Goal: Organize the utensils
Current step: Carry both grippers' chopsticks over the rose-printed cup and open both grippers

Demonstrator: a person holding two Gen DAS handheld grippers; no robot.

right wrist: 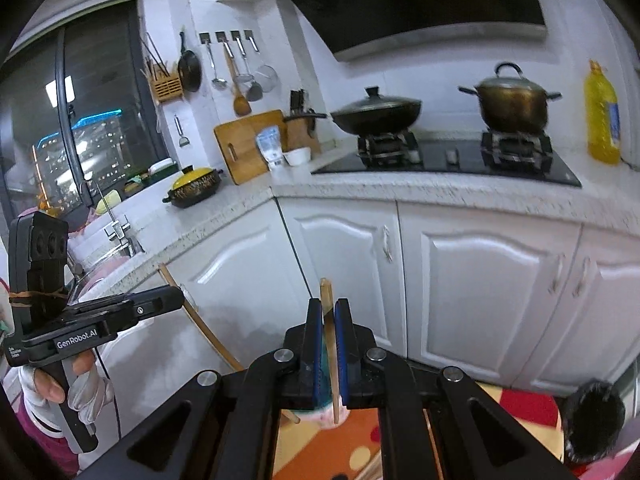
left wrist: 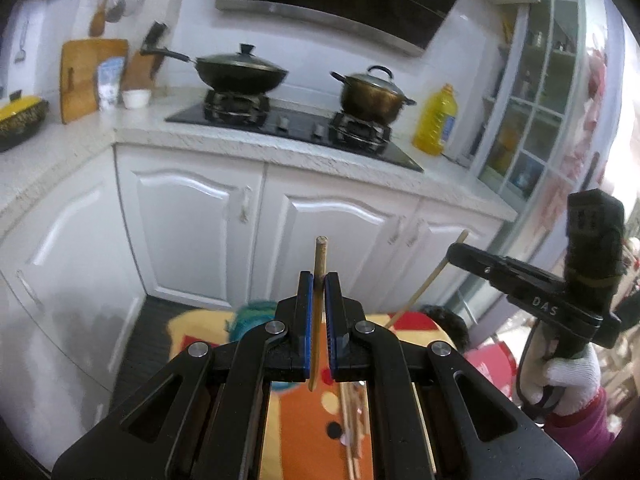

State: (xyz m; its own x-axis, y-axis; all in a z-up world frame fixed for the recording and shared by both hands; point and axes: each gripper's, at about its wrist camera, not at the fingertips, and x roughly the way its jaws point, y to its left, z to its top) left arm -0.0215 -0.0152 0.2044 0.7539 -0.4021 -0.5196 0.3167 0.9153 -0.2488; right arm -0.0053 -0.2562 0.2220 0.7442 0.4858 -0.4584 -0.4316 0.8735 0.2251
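My left gripper [left wrist: 319,280] is clamped on one wooden chopstick [left wrist: 320,258], stick upright between the blue pads, tip poking above the jaws. My right gripper [right wrist: 328,308] is clamped on a second chopstick [right wrist: 326,290], also upright. Both are held up in the air in front of the white cabinet doors [left wrist: 192,216], below the countertop edge [left wrist: 256,142]. More chopsticks [left wrist: 354,420] lie on the orange patterned cloth [left wrist: 308,420] under my left gripper. Wok [left wrist: 240,68] and pot [left wrist: 372,94] sit on the stove [left wrist: 296,126]
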